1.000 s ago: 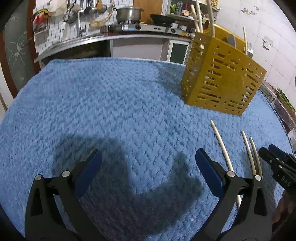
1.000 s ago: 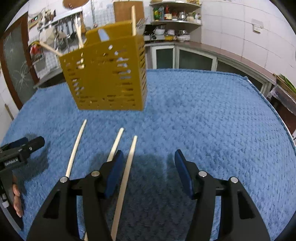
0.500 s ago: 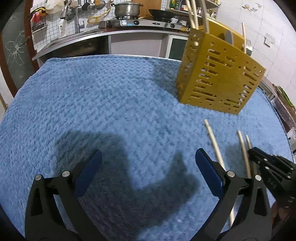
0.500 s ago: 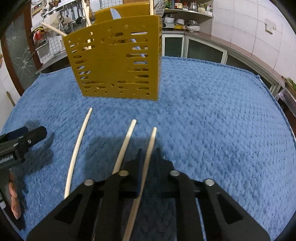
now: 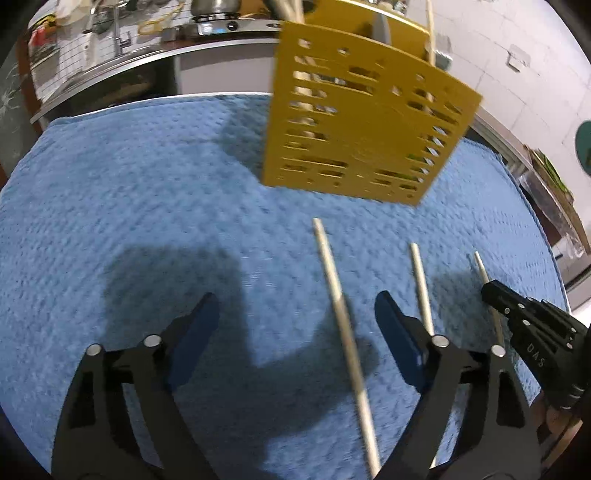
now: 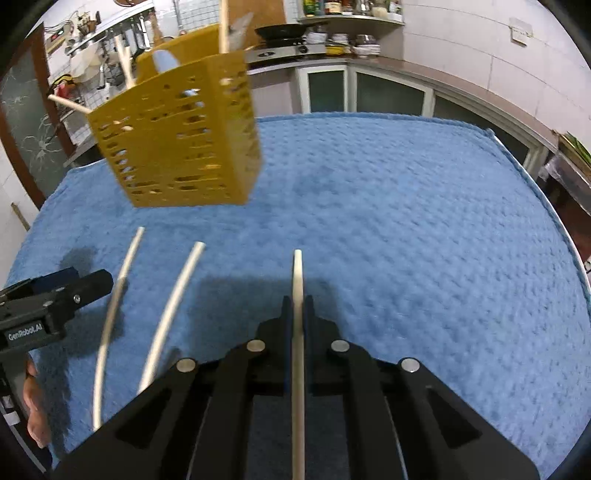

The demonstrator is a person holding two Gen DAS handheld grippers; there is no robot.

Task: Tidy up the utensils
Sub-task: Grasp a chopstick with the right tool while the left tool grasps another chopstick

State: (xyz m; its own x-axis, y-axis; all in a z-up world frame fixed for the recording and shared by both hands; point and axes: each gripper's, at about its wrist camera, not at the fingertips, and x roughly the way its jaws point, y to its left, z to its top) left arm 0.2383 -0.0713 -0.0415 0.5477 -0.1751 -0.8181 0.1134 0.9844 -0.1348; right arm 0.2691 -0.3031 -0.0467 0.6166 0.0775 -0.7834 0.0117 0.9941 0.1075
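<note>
A yellow slotted utensil holder (image 5: 362, 129) (image 6: 177, 147) stands on the blue cloth (image 5: 129, 206) with chopsticks and utensils sticking out of it. In front of it are three pale chopsticks. My right gripper (image 6: 297, 306) (image 5: 491, 291) is shut on the rightmost chopstick (image 6: 298, 273) (image 5: 480, 266). My left gripper (image 5: 295, 321) (image 6: 92, 284) hangs over the leftmost chopstick (image 5: 340, 314) (image 6: 114, 306). Its jaws are closing with that stick between them, and the pads are clear of it. The middle chopstick (image 5: 421, 288) (image 6: 173, 310) lies loose on the cloth.
A kitchen counter with a stove and pot (image 5: 214, 7) runs behind the table, with shelves and cabinets (image 6: 388, 92) along the wall. Part of a hand (image 6: 35, 417) shows at the left edge. Bare blue cloth (image 6: 424, 240) spreads to the right.
The right gripper shut on the rightmost chopstick and carried it to the right, away from the other two. The left gripper slid right over the leftmost chopstick and its jaws narrowed.
</note>
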